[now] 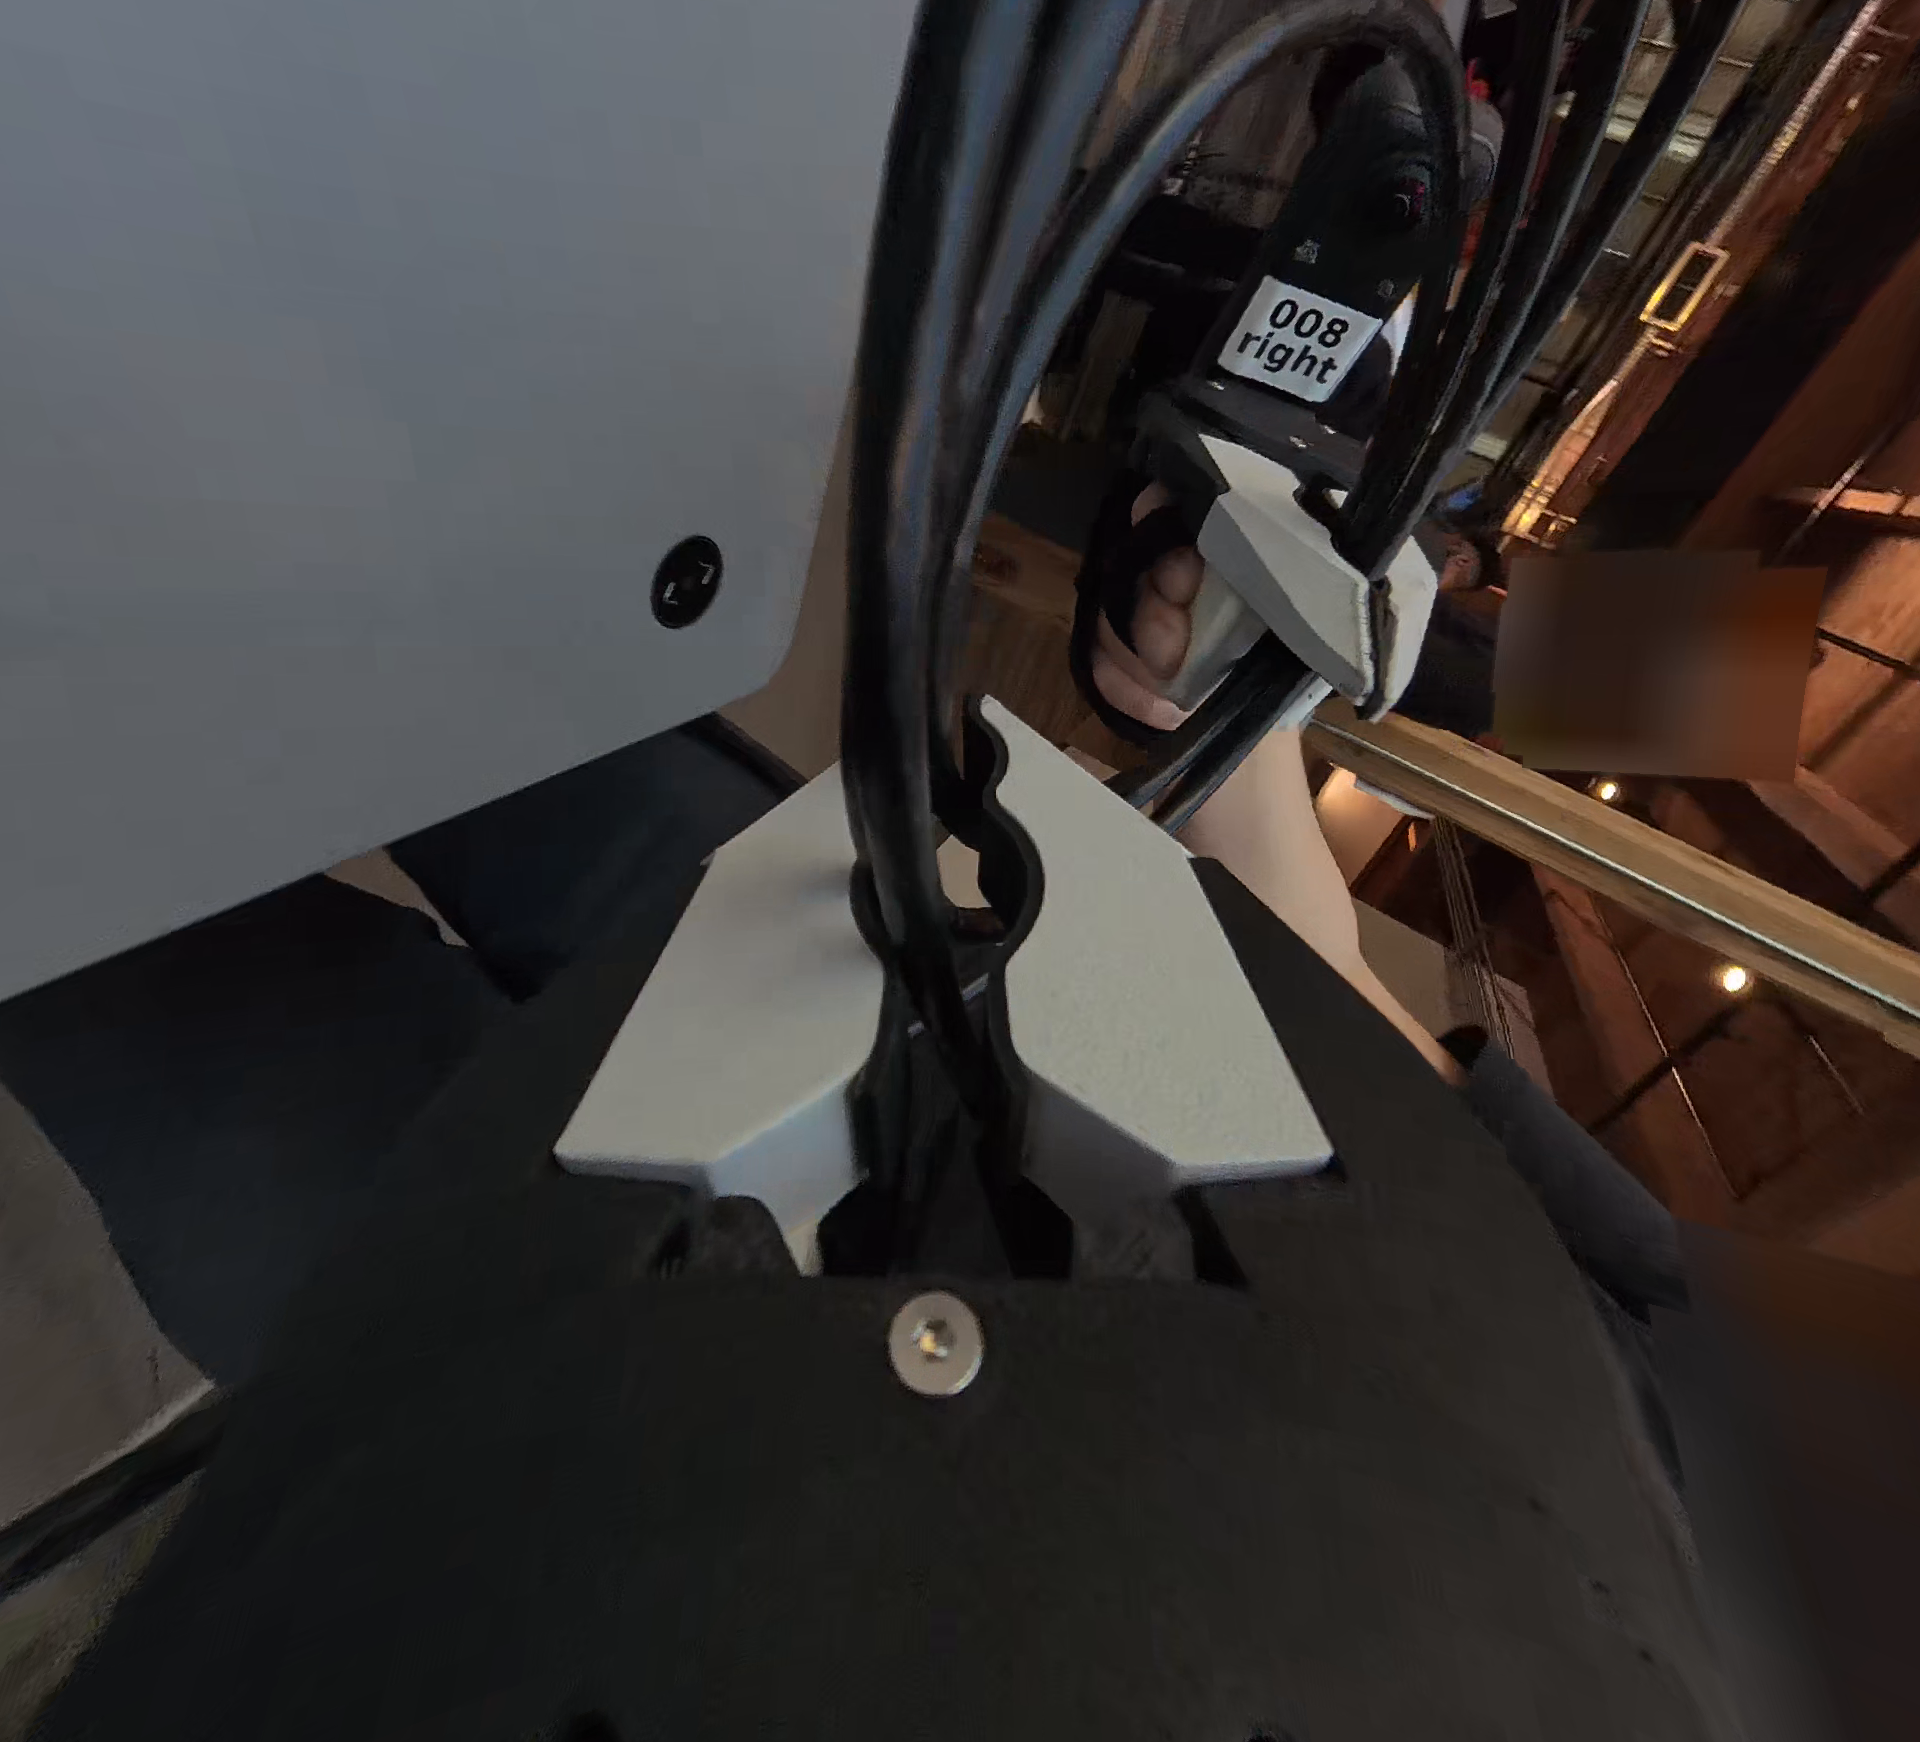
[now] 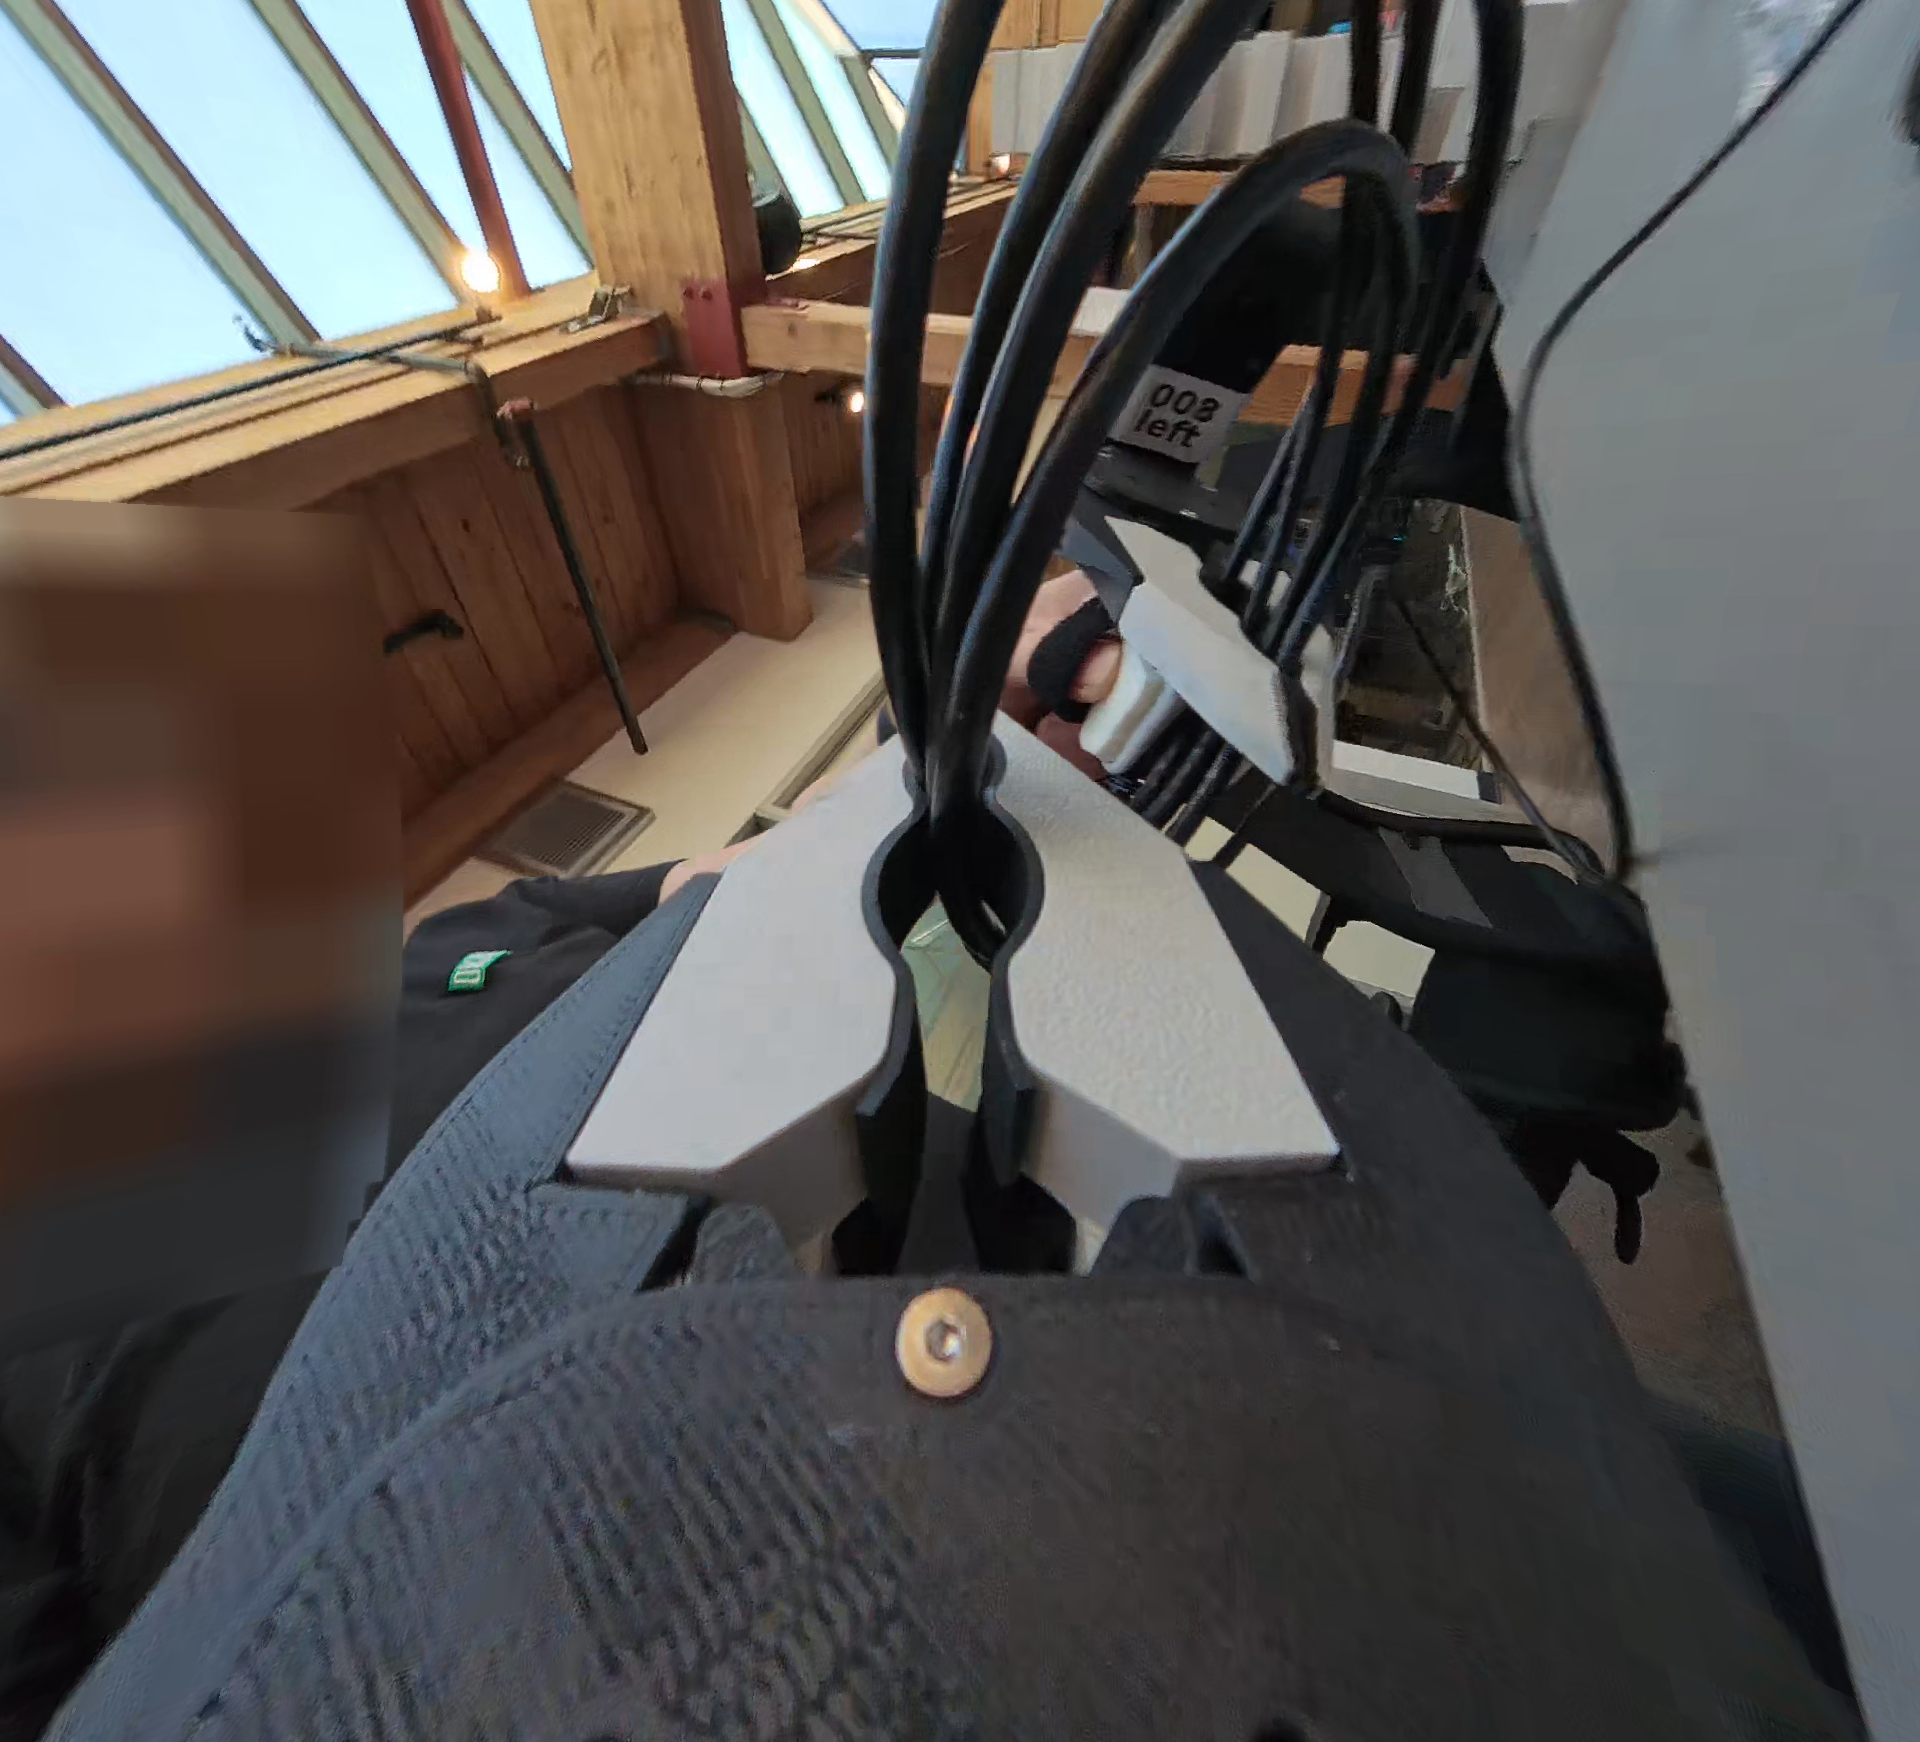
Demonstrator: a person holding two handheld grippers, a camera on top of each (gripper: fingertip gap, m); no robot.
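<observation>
A coil of black cable loops up in the air between both grippers. My left gripper is shut on several strands of the coil, which run through its jaws. My right gripper is shut on strands at the other side of the same coil. Each gripper shows in the other's view: the right one clamped on the cable, held by a hand, and the left one likewise. Both point upward and face each other.
A large pale grey panel with a small black round fitting stands close on the left; it shows as a grey panel at the right. A wooden rail, timber beams and skylights lie beyond. Some 8 centimeters of space lies between my two pairs of fingers.
</observation>
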